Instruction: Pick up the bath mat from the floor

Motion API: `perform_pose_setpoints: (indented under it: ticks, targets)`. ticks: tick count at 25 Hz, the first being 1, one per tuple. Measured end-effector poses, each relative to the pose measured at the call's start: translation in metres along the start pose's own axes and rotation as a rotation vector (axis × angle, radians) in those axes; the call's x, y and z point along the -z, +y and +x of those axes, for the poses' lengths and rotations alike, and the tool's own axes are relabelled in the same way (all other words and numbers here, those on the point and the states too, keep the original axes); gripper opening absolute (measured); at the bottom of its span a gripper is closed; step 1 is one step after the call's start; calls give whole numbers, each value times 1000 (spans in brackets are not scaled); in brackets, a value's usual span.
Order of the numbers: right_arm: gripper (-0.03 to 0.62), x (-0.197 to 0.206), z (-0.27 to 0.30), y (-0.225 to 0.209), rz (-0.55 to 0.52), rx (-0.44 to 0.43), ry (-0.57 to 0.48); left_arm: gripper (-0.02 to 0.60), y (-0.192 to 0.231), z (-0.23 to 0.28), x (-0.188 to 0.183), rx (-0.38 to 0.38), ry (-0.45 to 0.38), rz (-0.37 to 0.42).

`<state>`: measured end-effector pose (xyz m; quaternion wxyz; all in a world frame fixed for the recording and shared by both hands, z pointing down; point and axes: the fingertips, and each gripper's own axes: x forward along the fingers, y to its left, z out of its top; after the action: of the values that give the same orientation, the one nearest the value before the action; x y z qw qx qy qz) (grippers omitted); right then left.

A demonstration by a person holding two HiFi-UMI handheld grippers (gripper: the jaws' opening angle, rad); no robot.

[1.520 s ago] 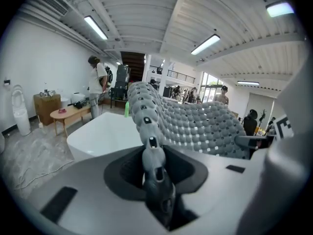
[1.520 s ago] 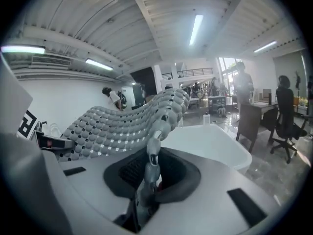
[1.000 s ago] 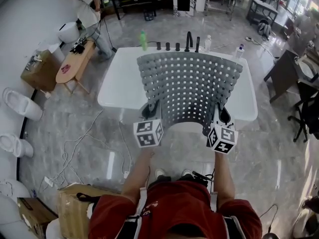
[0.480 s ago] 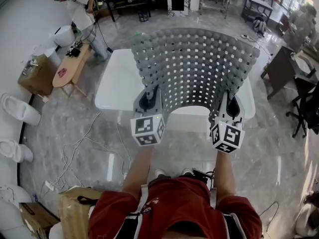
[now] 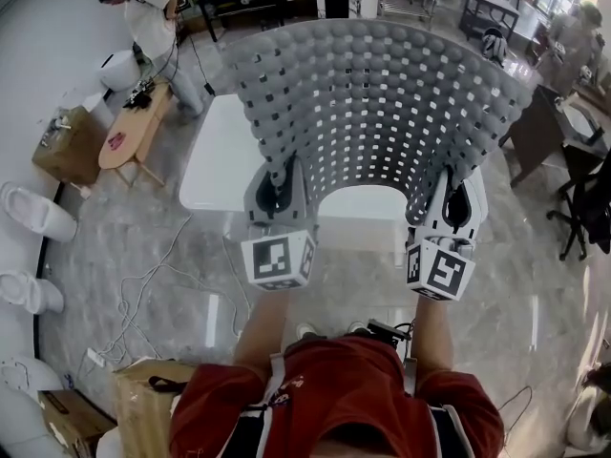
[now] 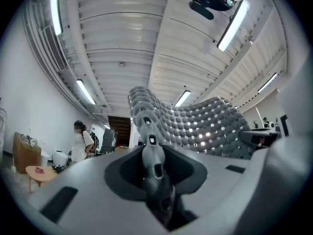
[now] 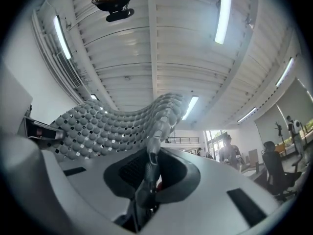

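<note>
The grey bath mat (image 5: 372,103), a bumpy sheet full of small holes, hangs stretched in the air between both grippers and curves up toward the camera. My left gripper (image 5: 279,197) is shut on its near left corner. My right gripper (image 5: 454,208) is shut on its near right corner. In the left gripper view the mat's edge (image 6: 146,126) runs straight into the closed jaws. The right gripper view shows the mat's other edge (image 7: 159,126) pinched the same way. Both grippers point upward, toward the ceiling.
A white table (image 5: 220,160) stands below the mat, mostly hidden by it. A person (image 5: 153,17) works at the back left beside a low wooden table (image 5: 129,127). Cables (image 5: 143,284) lie on the marble floor; cardboard boxes (image 5: 143,399) sit at the near left, chairs (image 5: 582,208) at the right.
Both grippers have lifted the mat higher and closer to the camera. It now hides the bottles and most of the white table.
</note>
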<state>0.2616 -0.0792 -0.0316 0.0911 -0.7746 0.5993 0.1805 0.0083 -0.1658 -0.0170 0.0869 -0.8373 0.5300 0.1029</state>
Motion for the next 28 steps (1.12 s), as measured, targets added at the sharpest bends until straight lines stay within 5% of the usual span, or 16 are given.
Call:
perform_pose_setpoints:
  ticks: [28]
  targets:
    - [58, -6, 10, -4, -46, -3, 24, 95, -8, 10, -1, -13, 4, -25]
